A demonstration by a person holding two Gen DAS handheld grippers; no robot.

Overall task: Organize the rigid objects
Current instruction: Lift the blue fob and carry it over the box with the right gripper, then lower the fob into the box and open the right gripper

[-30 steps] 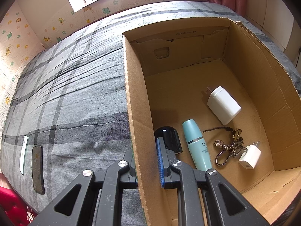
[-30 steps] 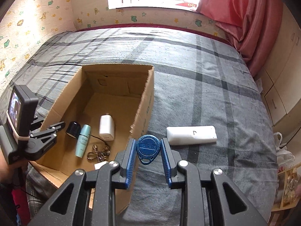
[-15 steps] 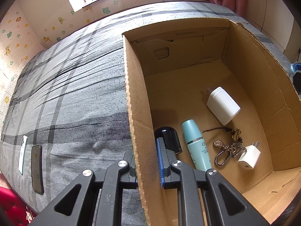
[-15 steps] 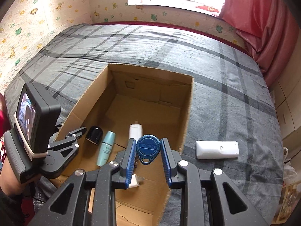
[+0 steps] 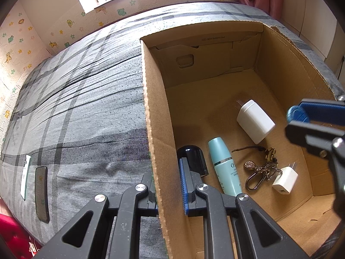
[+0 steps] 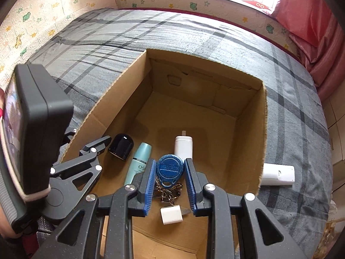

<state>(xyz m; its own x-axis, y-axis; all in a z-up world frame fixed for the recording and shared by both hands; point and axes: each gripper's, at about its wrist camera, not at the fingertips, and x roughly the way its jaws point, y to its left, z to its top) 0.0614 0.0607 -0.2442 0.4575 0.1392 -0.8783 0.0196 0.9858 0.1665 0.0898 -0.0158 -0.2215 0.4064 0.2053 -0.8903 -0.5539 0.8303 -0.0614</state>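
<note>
An open cardboard box (image 5: 151,116) (image 6: 264,133) sits on the grey plaid bed. Inside lie a black cap (image 5: 193,158) (image 6: 120,146), a teal bottle (image 5: 225,166) (image 6: 139,161), a large white charger (image 5: 255,120) (image 6: 183,147), a keychain (image 5: 261,169) and a small white plug (image 5: 284,180) (image 6: 171,215). My left gripper (image 5: 167,186) is shut on the box's left wall. My right gripper (image 6: 169,173) is shut on a blue key fob (image 6: 170,169) (image 5: 297,114) and holds it over the box's near part.
A white rectangular device (image 6: 278,174) lies on the bed right of the box. Two phones, one white (image 5: 25,179) and one dark (image 5: 41,196), lie on the bed at the far left. A window and pink curtain stand beyond the bed.
My right gripper has carried the blue key fob left, from above the bed beside the box to above the box's inside. The left gripper has stayed clamped on the box wall.
</note>
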